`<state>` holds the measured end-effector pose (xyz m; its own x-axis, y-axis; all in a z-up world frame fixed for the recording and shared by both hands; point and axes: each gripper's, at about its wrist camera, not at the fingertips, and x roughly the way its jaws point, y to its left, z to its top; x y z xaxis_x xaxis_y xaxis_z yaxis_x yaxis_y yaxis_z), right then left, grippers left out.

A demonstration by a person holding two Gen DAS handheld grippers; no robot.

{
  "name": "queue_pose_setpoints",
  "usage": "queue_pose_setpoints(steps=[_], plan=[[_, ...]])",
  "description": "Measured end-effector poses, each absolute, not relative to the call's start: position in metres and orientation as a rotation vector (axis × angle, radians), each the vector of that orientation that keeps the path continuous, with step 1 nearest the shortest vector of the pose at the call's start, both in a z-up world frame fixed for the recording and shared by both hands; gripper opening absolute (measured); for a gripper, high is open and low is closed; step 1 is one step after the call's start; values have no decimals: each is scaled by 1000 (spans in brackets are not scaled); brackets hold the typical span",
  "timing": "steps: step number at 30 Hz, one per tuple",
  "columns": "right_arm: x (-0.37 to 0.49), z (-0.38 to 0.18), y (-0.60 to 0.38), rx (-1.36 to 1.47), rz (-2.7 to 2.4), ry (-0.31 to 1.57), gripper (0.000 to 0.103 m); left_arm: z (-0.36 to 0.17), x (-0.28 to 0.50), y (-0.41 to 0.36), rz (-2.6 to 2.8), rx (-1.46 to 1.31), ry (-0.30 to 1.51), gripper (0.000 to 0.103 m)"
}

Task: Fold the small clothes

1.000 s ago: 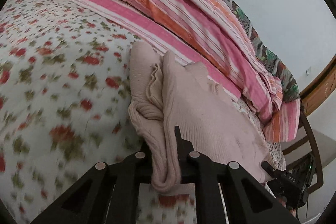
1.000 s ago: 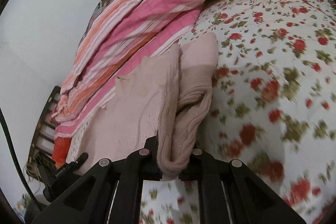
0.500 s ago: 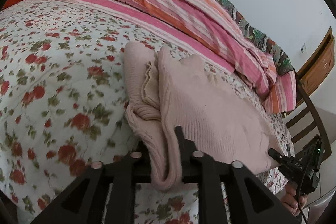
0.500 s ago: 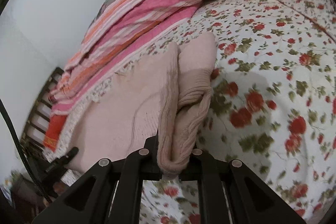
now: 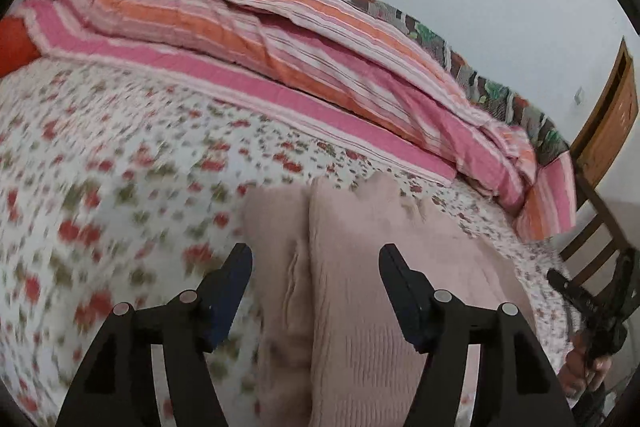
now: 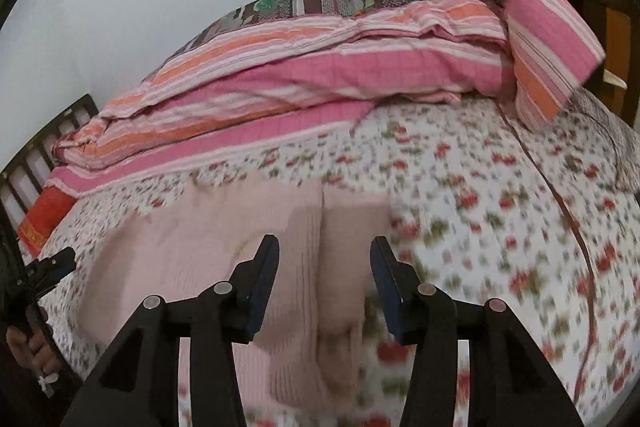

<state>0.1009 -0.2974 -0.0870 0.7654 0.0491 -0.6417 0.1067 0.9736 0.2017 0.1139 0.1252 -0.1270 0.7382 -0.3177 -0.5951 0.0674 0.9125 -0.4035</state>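
Note:
A pale pink knitted garment (image 5: 360, 291) lies folded on the flowered bedsheet (image 5: 120, 167), with a sleeve fold along its left edge. My left gripper (image 5: 316, 263) hovers just above it with its jaws opening, and the pads do not touch the cloth. In the right wrist view the same garment (image 6: 240, 259) lies below my right gripper (image 6: 324, 255), whose jaws are also opening, clear of the knit. The garment's folded edge (image 6: 344, 267) runs under the gap between the right fingers. Both views are blurred by motion.
A pink and orange striped quilt (image 5: 280, 39) is bunched along the far side of the bed by the wall. A wooden chair (image 5: 600, 239) stands at the bed's end. The other hand-held gripper (image 6: 44, 275) and a hand (image 6: 28, 347) show at the left edge.
Both grippers were shut on the garment's folded edges; they have let go, opened and lifted away. The garment now lies flat on the sheet.

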Motion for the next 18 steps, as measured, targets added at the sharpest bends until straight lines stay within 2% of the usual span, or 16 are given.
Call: queue_pose_setpoints(steps=[2, 3, 4, 5, 8, 9, 10, 11, 12, 13, 14, 18], plan=[[128, -93, -297, 244, -42, 736, 46, -125, 134, 116, -225, -349, 725, 56], [141, -98, -296, 255, -36, 756, 43, -125, 142, 111, -238, -343, 727, 47], [153, -103, -296, 269, -30, 777, 40, -125, 154, 105, -247, -328, 732, 44], [162, -108, -295, 278, -25, 792, 40, -127, 160, 102, -242, -311, 738, 44], [189, -126, -291, 276, -38, 854, 40, -140, 187, 89, -188, -259, 801, 34], [195, -132, -289, 266, -51, 878, 40, -148, 196, 86, -160, -249, 840, 27], [201, -141, -286, 249, -67, 912, 40, -154, 201, 84, -142, -244, 866, 14], [205, -147, -283, 236, -72, 932, 40, -161, 206, 83, -138, -251, 888, 8], [209, -152, -280, 218, -76, 943, 36, -164, 208, 83, -153, -265, 886, 7], [210, -155, -278, 200, -72, 940, 19, -164, 208, 84, -165, -275, 873, 7], [209, -155, -276, 193, -57, 930, 6, -160, 207, 85, -187, -290, 842, 7], [200, -145, -286, 253, -29, 835, 6, -138, 207, 82, -230, -278, 757, 7]])
